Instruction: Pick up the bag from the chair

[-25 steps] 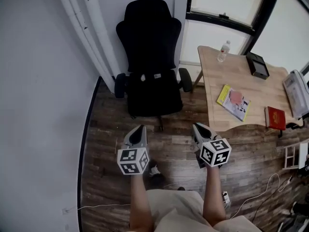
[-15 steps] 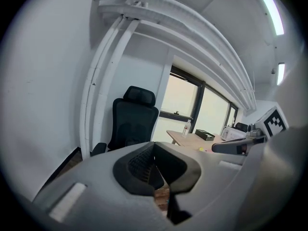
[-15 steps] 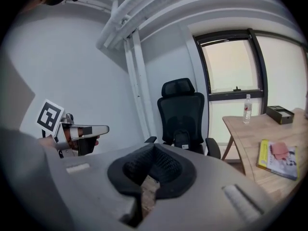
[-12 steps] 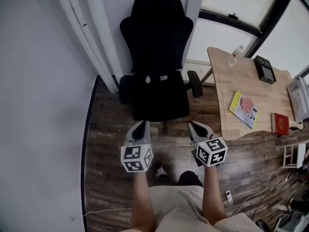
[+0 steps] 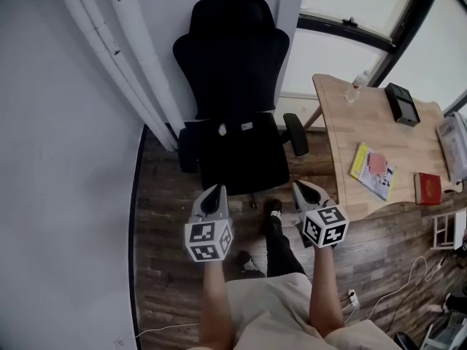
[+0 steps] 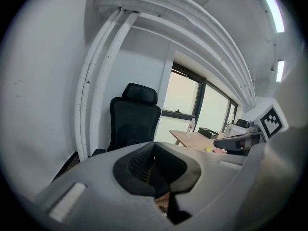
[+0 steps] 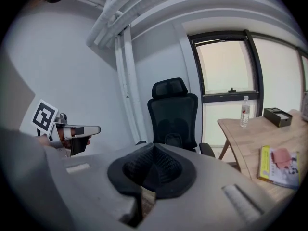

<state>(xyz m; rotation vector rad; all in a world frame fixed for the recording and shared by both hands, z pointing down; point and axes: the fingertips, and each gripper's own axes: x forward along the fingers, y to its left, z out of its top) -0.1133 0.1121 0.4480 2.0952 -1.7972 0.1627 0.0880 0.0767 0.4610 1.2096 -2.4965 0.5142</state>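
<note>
A black office chair (image 5: 233, 57) stands against the white wall. On its seat lies a black bag (image 5: 237, 148) with small white tags, hard to tell apart from the dark seat. The bag (image 7: 175, 139) shows as a dark lump below the backrest in the right gripper view. My left gripper (image 5: 216, 189) is held just short of the seat's front edge, jaws shut and empty. To its right, my right gripper (image 5: 299, 187) is at the same height, also shut and empty. Neither touches the bag.
A wooden table (image 5: 343, 133) stands right of the chair with a water bottle (image 5: 357, 81), a black box (image 5: 403, 103), a yellow book (image 5: 373, 170) and a red book (image 5: 427, 188). White pipes (image 5: 124, 57) run down the wall at left. The person's black-clad leg (image 5: 276, 232) reaches forward between the grippers.
The person has stepped closer to the chair, and a leg now shows forward between the grippers. Both grippers stay shut and level.
</note>
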